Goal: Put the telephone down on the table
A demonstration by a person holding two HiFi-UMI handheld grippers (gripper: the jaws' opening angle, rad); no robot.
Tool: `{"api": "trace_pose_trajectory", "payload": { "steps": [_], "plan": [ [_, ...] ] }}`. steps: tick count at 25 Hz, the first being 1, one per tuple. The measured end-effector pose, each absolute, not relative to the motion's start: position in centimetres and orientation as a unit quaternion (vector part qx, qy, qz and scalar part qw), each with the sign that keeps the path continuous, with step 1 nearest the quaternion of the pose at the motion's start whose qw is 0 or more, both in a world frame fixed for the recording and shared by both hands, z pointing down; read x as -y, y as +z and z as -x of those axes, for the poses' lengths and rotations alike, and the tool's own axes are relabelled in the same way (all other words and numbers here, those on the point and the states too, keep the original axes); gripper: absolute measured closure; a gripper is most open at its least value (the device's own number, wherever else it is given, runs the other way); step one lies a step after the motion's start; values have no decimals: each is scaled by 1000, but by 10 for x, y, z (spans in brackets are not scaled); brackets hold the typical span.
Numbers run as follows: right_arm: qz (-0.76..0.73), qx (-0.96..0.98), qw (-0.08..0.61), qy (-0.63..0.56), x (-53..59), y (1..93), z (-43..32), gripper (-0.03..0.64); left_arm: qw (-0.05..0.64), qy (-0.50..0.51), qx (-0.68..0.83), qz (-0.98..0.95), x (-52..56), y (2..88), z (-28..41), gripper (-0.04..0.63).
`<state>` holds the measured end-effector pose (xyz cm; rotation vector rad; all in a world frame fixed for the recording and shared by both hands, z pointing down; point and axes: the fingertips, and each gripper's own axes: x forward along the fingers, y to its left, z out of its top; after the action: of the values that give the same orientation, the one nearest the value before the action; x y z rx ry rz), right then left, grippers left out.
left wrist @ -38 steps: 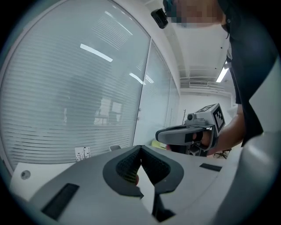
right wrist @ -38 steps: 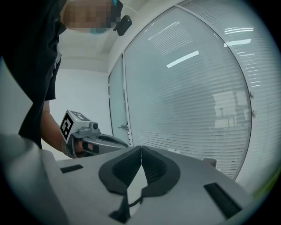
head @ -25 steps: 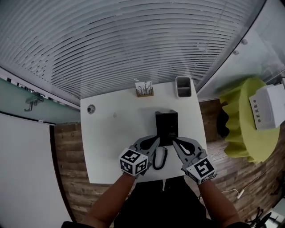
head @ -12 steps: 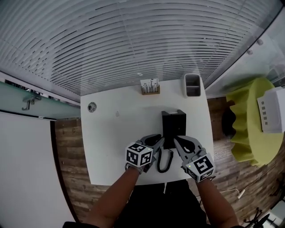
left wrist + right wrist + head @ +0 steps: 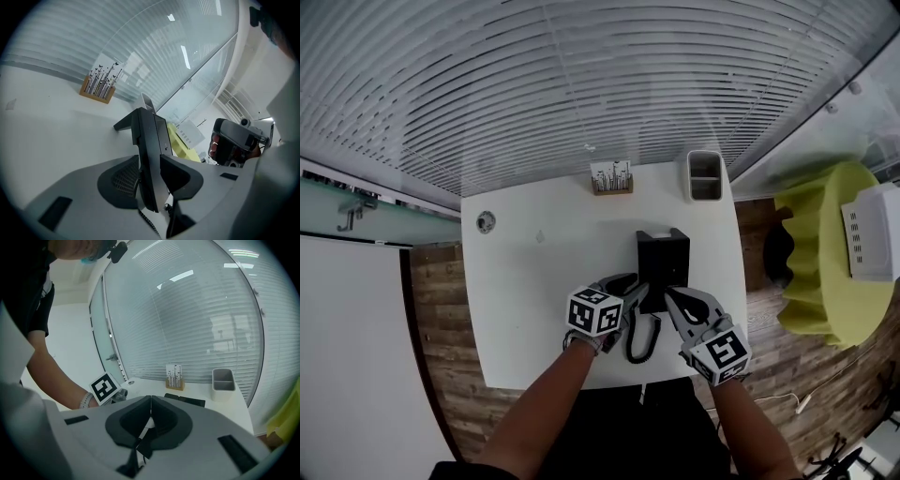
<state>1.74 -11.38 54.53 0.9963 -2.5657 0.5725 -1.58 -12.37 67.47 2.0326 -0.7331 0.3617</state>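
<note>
Left tool [image 5: 149,164] has just been opening: jaws now apart either side of the black telephone [image 5: 663,262], which looks settled on the white surface [image 5: 534,291]. Release seems made. Right tool [image 5: 150,400] pinched together, empty.

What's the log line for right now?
left gripper: jaws just opening, telephone between them | right gripper: shut | telephone: on table

**No legible text, numbers or brands**
The left cube [image 5: 594,312] and right cube [image 5: 719,353] carry only black-and-white square marker patterns. The card [image 5: 611,174] on the tabletop [image 5: 534,281] shows black plant stems, no letters. Any print on the telephone [image 5: 662,267] is too small to read.
</note>
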Motion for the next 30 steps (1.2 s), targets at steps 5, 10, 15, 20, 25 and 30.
{"api": "trace_pose_trajectory", "payload": {
  "steps": [5, 10, 15, 20, 25, 30],
  "plan": [
    [-351, 897, 170, 208, 112, 552, -26, 595, 465, 146, 291, -823, 131, 678, 9, 460],
    [-356, 895, 166, 210, 115, 550, -30, 595, 467, 155, 288, -822, 133, 681, 4, 460],
    [-357, 895, 169, 209, 115, 551, -34, 594, 474, 154, 284, -819, 133, 681, 5, 468],
    [-359, 893, 172, 210, 114, 552, -38, 595, 476, 153, 285, -818, 132, 678, 5, 484],
    [-359, 895, 167, 207, 113, 546, -36, 595, 486, 141, 279, -816, 129, 672, 6, 503],
    [-359, 895, 168, 204, 112, 543, -36, 595, 485, 136, 268, -821, 126, 667, 6, 511]
  ]
}}
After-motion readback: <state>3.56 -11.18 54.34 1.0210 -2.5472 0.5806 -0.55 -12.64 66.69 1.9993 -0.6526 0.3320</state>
